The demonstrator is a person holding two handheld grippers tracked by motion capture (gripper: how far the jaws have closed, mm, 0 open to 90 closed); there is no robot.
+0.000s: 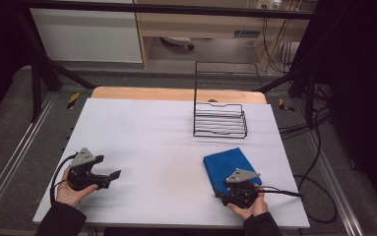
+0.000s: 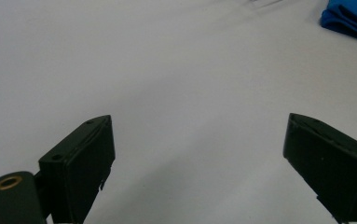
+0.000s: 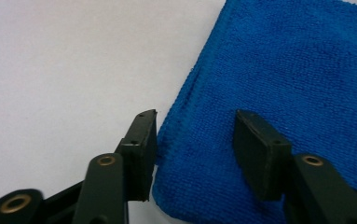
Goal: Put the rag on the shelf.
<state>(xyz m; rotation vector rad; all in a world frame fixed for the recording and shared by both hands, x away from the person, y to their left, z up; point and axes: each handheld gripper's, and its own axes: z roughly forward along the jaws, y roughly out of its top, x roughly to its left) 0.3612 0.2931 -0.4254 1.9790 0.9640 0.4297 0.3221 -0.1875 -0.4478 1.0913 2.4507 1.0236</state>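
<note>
A folded blue towel lies on the white table at the front right. My right gripper sits at its near edge, held by a hand. In the right gripper view the right gripper is open, its jaws straddling the near left corner of the towel; the left jaw stands along the towel's left edge and the right one above the cloth. My left gripper is at the front left, jaws pointing right. Seen in its own view, the left gripper is wide open over bare table, the towel far off.
A black wire rack with a tall back frame stands at the back right of the table, beyond the towel. Cables trail off the right side of the table. A dark metal frame surrounds the table.
</note>
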